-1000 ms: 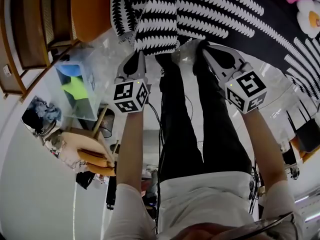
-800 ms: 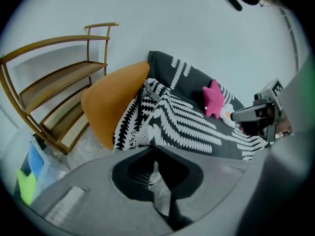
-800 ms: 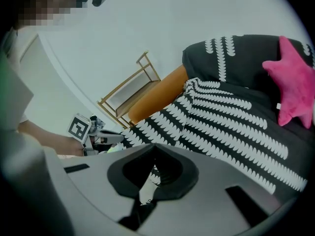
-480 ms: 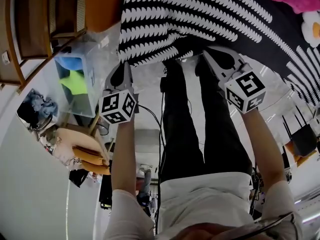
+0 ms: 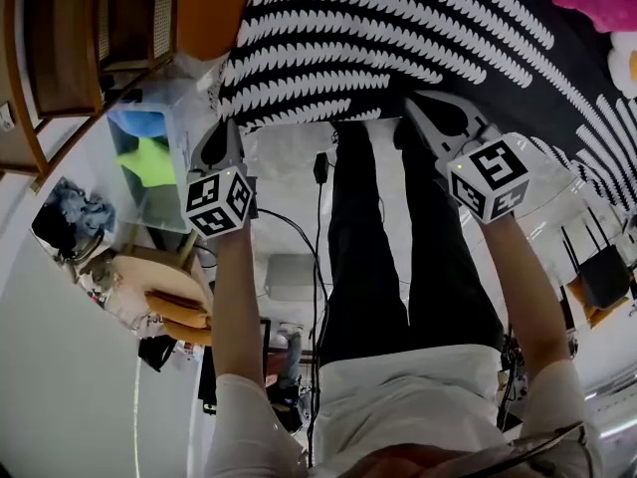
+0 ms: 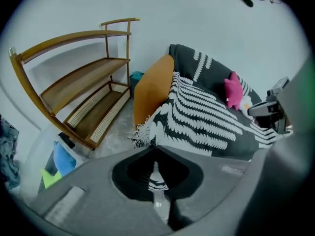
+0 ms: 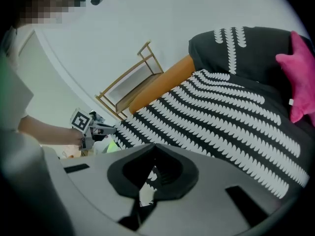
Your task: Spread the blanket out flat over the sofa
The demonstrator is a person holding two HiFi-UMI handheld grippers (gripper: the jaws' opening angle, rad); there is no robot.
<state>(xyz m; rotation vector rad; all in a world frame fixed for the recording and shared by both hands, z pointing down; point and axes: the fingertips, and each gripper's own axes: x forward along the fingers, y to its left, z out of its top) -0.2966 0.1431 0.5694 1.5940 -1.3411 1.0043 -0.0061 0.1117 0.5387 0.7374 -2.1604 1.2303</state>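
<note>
Together, left tool [image 5: 223, 132] and right tool [image 5: 426, 108] clamp one blanket [image 5: 398, 28].

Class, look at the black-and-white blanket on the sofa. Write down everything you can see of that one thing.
The blanket looks like soft woven cloth, black with curved rows of white leaf-shaped marks. A short fringe shows at its left corner. It lies spread mostly flat over the seat and up the backrest, against an orange cushion, and a pink cushion lies on it. Its near edge is pinched by the left gripper and the right gripper, both shut on it.
</note>
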